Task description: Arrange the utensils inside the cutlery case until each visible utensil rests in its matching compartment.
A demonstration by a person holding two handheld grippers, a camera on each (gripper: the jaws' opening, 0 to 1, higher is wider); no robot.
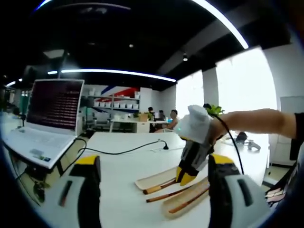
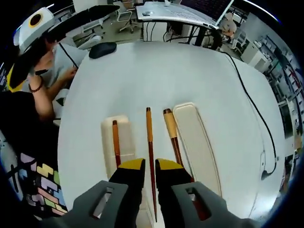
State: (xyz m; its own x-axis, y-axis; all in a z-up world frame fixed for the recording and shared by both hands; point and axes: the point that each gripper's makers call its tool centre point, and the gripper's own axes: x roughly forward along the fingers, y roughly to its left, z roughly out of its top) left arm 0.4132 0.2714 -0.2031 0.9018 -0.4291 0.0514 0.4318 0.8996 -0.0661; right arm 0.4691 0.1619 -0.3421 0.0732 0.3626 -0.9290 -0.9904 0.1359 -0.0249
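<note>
On the white table a short beige tray holds a dark wooden utensil. A longer beige tray lies to its right, with a tan-handled utensil just outside its left rim. Between them lies a thin wooden chopstick. It runs back between the jaws of my right gripper, which stand close against it on both sides. The left gripper view has the right gripper, held by a gloved hand, tips down on the utensils. My left gripper hangs open and holds nothing.
An open laptop stands on a neighbouring desk at the left, and a black cable crosses the table behind the trays. A dark rounded object lies at the far table edge. A seated person is close to the table's side.
</note>
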